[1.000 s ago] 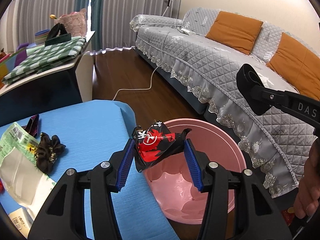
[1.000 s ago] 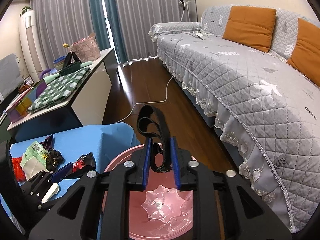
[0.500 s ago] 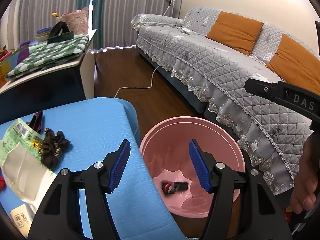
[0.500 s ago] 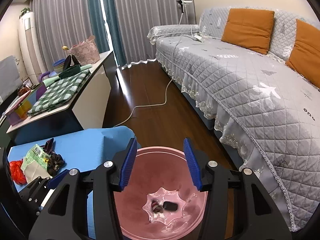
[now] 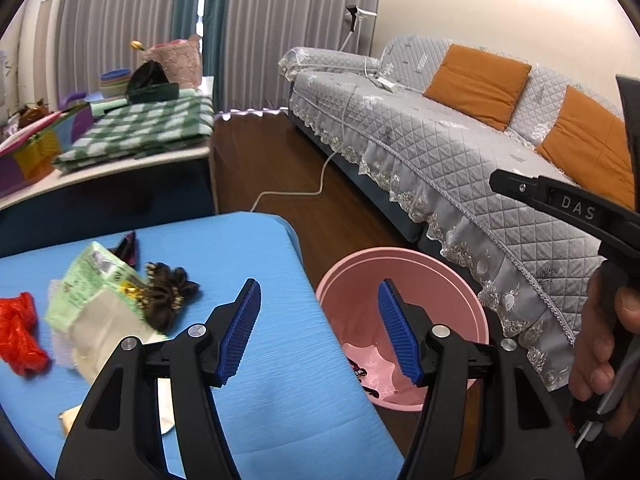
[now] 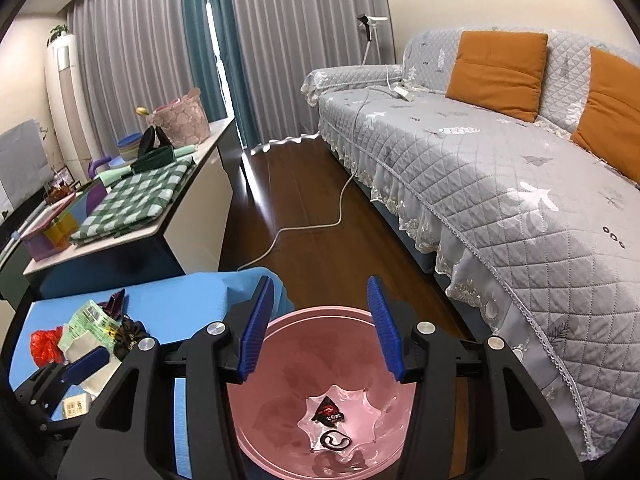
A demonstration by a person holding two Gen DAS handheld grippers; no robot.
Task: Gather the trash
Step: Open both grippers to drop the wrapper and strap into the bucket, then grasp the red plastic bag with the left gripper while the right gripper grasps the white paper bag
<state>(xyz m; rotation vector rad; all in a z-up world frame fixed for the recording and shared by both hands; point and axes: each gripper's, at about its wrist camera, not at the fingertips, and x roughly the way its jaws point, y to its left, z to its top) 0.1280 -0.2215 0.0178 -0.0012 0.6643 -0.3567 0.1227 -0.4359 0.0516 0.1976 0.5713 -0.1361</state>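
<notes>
Two hand-held claws hang over a living-room clean-up, both with jaws parted and nothing between their blue ribbed pads. The right claw (image 6: pixel 320 330) is poised directly above a pink plastic bin (image 6: pixel 280 364) standing on the dark wood floor between the blue tabletop (image 5: pixel 248 256) and a grey quilted sofa (image 6: pixel 500 184). At the bottom of the bin, on its clear liner, lie a crumpled red-and-black wrapper (image 6: pixel 329 414) and, just beside it, a coiled black band (image 6: pixel 335 441). The left claw (image 5: pixel 318 330) straddles the tabletop's edge and the bin's rim, one pad over blue cloth, the other over pink. More litter waits on the tabletop to the left: a green-and-white printed packet (image 5: pixel 86 292) lying partly over a pale paper bag (image 5: pixel 108 332), a dark brown ruffled scrunchie-like bundle (image 5: pixel 168 296) touching the packet's edge, a crumpled red plastic scrap (image 5: pixel 18 334) near the left side, and a small dark purple piece (image 5: pixel 127 245) further back. The person's hand (image 5: pixel 604 344) grips the right claw's handle at the frame's right edge.
</notes>
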